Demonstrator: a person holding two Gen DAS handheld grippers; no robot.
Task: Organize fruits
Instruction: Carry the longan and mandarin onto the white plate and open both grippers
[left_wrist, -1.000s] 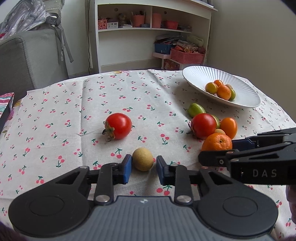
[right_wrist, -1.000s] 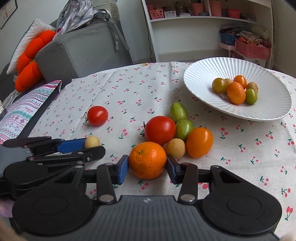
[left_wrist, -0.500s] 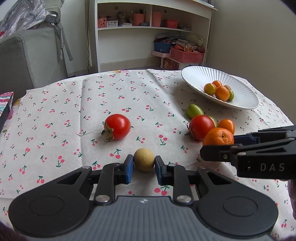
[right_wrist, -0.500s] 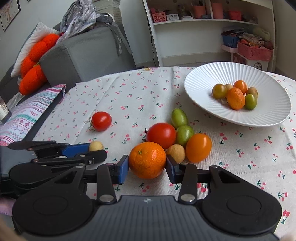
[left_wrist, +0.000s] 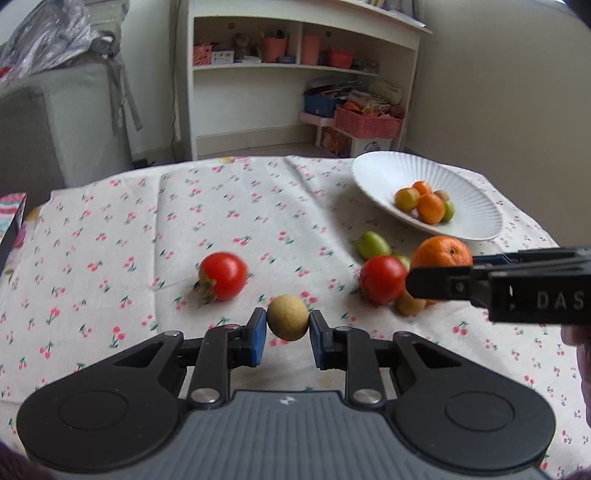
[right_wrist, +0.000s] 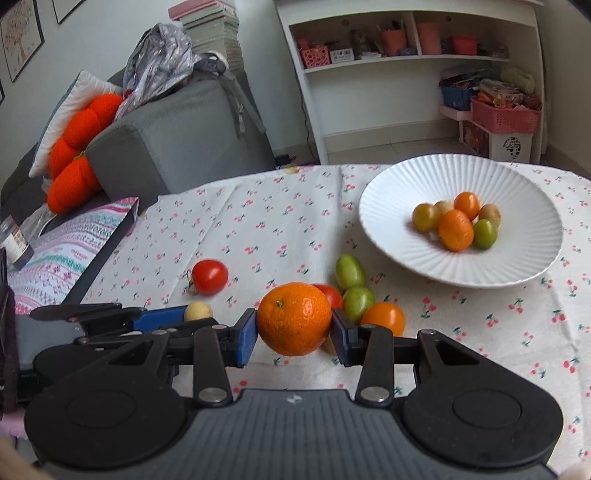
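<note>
Orange peel is slick: the right claw (right_wrist: 294, 333) pinches the mandarin (right_wrist: 294, 318), the left claw (left_wrist: 287, 336) the small yellow fruit (left_wrist: 287, 322); either may slip before the plate (right_wrist: 391, 192).

The only lettering that can be read is "DAS" in pale capitals on the black side of the right claw (left_wrist: 439, 284) as the left wrist view sees it; the word runs off the picture's right edge, so more letters may follow. A small pale emblem sits on the grey ribbed body of the left claw (left_wrist: 287, 328) and of the right claw in its own view, but it spells nothing. Labels on the shelf (right_wrist: 406, 59) and its boxes are too blurred to read.
</note>
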